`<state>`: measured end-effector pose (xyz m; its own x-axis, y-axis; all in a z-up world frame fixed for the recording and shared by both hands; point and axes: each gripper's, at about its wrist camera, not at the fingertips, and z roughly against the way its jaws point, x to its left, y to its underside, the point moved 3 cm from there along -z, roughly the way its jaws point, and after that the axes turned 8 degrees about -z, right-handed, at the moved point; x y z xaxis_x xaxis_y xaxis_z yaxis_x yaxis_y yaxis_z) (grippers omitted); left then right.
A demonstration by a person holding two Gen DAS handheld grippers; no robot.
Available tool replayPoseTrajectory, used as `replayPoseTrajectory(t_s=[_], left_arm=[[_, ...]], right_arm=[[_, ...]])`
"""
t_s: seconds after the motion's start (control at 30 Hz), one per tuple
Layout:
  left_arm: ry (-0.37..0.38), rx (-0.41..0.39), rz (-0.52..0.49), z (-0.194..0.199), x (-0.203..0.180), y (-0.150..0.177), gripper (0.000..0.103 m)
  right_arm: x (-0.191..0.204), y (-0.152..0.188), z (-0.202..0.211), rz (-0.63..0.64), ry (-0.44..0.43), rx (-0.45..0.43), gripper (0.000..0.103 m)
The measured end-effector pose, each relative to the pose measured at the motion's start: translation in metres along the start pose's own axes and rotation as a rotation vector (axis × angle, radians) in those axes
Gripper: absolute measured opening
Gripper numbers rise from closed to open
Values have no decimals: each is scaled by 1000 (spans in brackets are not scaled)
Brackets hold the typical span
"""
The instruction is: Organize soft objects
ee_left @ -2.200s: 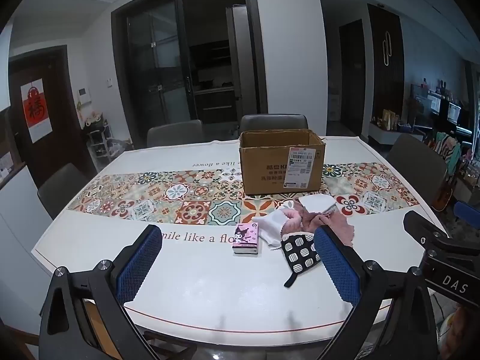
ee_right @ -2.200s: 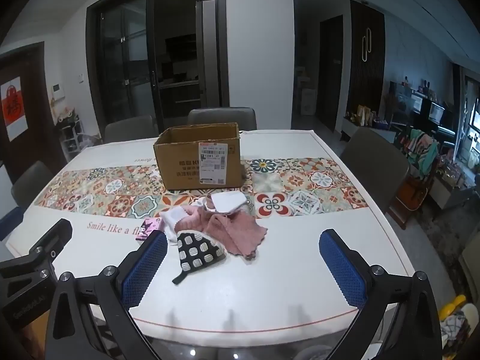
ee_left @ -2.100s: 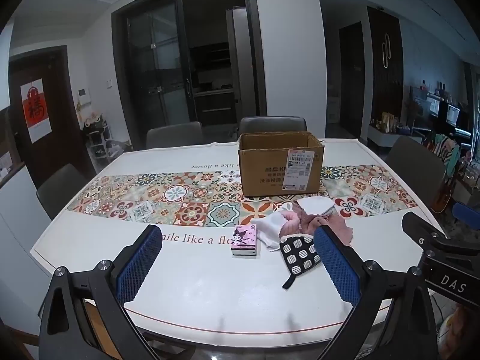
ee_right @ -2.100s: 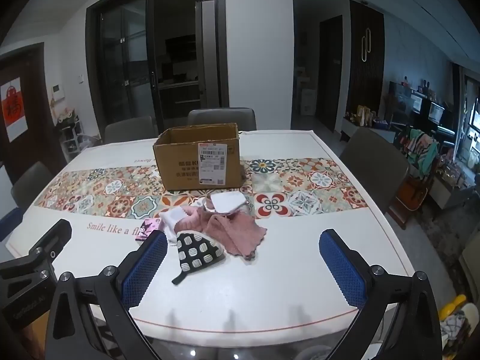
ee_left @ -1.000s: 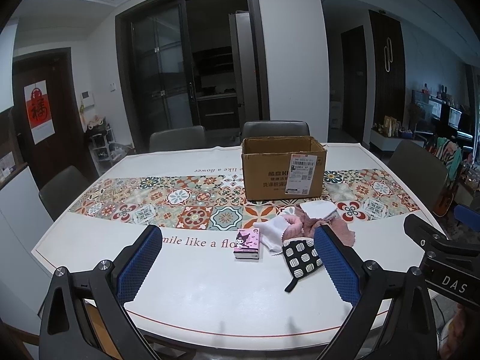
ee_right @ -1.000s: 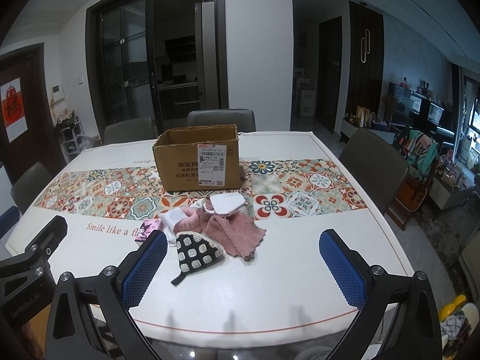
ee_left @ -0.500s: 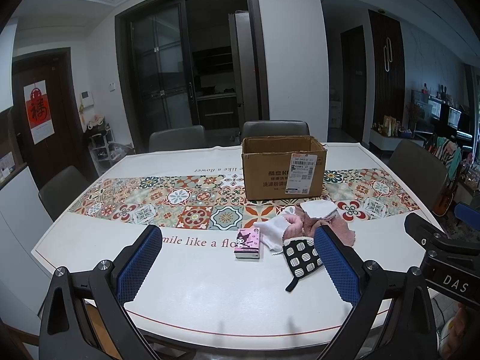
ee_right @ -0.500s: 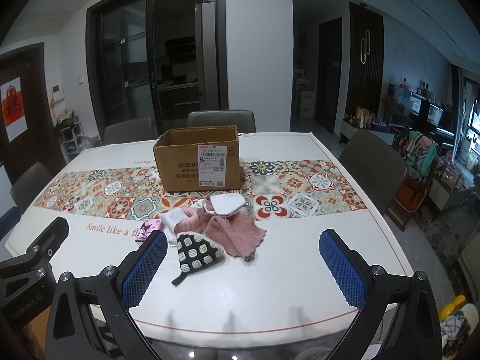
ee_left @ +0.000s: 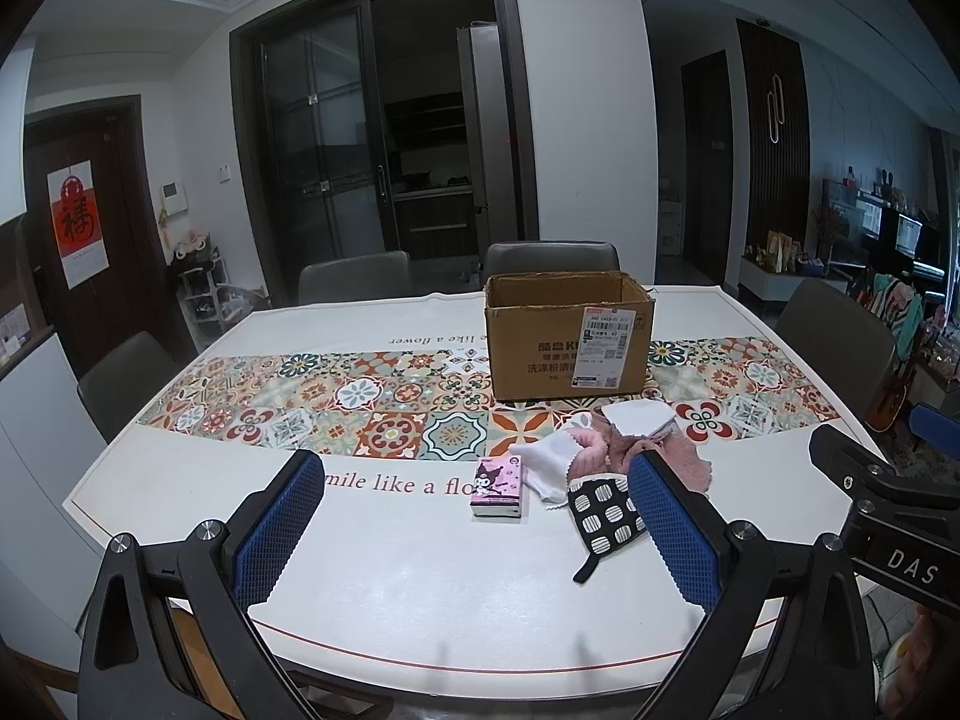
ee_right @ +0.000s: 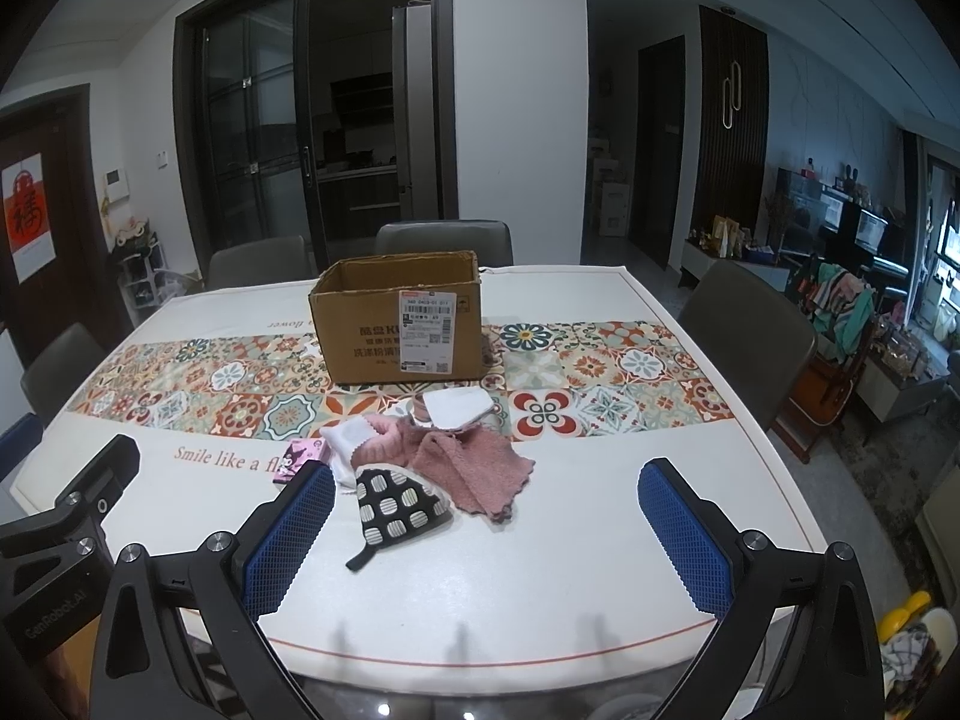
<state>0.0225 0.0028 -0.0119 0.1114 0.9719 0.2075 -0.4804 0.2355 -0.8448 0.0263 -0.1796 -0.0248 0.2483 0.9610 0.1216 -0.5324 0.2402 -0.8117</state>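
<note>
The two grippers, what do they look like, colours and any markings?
Both look alike: black angular frames with silver screws, each finger faced with a blue pad of diamond-grid texture. The left gripper appears in the right wrist view with pale lettering on its body; the right gripper shows white letters "DAS" in the left wrist view. No cables or sleeves show.

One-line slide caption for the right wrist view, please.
Open right gripper hovers before a heap of soft items, black dotted potholder nearest, cardboard box behind.

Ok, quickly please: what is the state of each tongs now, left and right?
Left tongs: open, holding nothing.
Right tongs: open, holding nothing.
</note>
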Motion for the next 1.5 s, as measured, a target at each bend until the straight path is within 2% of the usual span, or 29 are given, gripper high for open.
replayPoseTrajectory(t_s=[0.6, 0.93, 1.13, 1.5], left_arm=[[1, 6, -3, -4, 5, 3, 103], [2, 25, -8, -14, 8, 7, 103], [0, 59, -14, -33, 15, 10, 103], [59, 186, -38, -95, 24, 15, 103]], right_arm=[[8, 1, 1, 4, -1, 4, 103], [9, 4, -13, -1, -6, 31, 103], [17, 8, -30, 4, -16, 70, 103], [39, 13, -80, -13, -9, 180, 103]])
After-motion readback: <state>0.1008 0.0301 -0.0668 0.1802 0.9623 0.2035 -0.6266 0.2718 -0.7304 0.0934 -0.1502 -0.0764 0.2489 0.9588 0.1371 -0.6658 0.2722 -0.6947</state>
